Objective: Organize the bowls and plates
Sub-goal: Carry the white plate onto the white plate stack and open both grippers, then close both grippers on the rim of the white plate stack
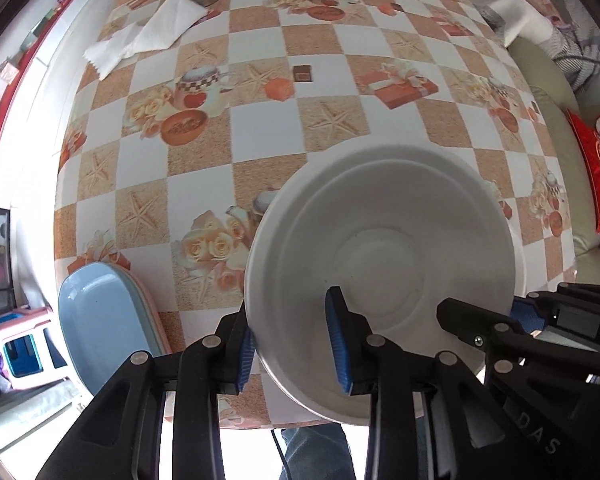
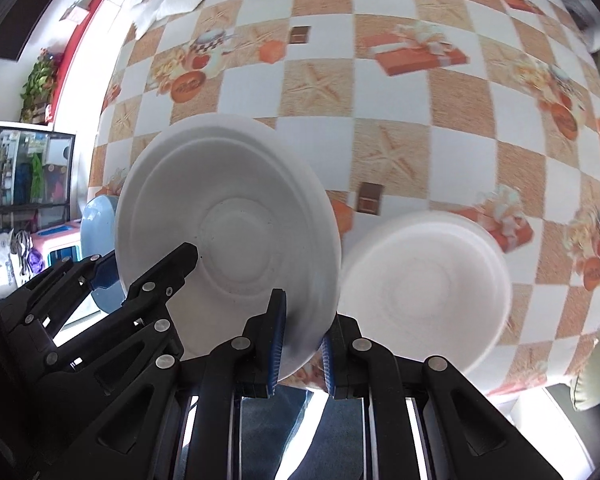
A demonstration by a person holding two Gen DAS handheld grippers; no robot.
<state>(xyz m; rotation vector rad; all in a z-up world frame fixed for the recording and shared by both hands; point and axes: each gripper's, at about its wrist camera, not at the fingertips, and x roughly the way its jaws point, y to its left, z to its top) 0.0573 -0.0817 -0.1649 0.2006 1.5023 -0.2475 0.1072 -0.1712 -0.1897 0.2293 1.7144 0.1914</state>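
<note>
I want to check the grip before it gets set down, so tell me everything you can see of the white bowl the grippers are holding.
The white bowl is plain, round and matte, ceramic or plastic by its look, with a stepped ring inside its wall and a raised circle at the bottom. It looks empty and clean. It is held tilted above the near edge of the checkered tablecloth. The left gripper pinches its near rim with blue pads; the right gripper clamps the rim too. A second white bowl sits beside it, blurred.

left gripper (image 1: 294, 344) clamped on white bowl (image 1: 380, 280) rim | blue plate (image 1: 100, 316) left of it | right gripper (image 1: 484, 326) at bowl's right edge
</note>
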